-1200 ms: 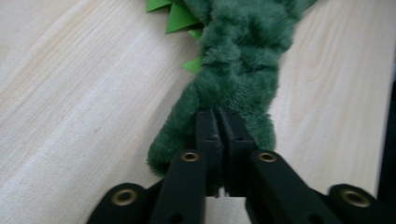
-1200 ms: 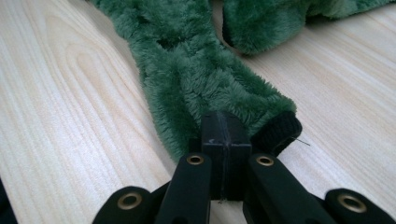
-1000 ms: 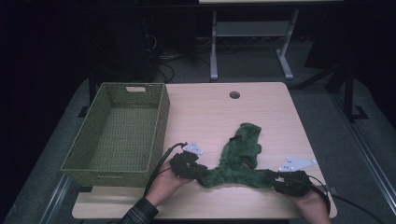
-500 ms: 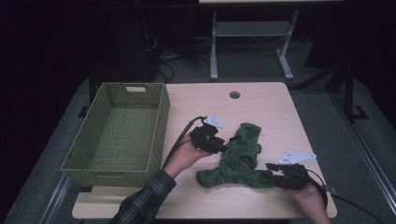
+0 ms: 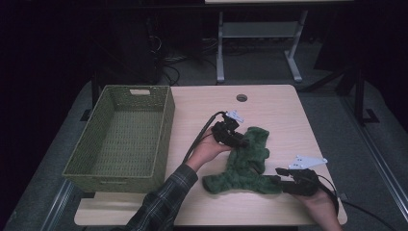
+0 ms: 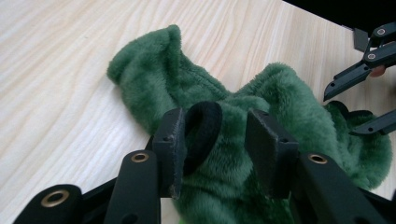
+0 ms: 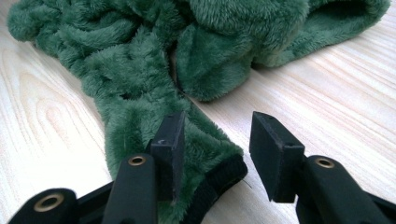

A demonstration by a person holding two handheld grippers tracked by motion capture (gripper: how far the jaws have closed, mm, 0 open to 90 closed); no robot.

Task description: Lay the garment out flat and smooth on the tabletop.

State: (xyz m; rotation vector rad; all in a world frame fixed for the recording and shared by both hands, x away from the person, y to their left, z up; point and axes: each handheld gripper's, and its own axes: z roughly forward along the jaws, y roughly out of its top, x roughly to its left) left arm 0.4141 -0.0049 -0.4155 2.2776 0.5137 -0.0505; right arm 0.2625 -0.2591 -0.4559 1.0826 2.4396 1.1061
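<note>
Green fleece garment [image 5: 245, 163], left hand-held gripper [image 5: 239, 140] over it (jaws parted)

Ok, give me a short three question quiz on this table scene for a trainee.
1. True or false: the green fleece garment lies inside the woven basket.
2. What colour is the cuff beside one pad of the left gripper?
3. The right gripper is: A) open, B) shut on the garment, C) shut on nothing.

Key: 1 false, it lies on the table; 2 black; 3 A.
</note>
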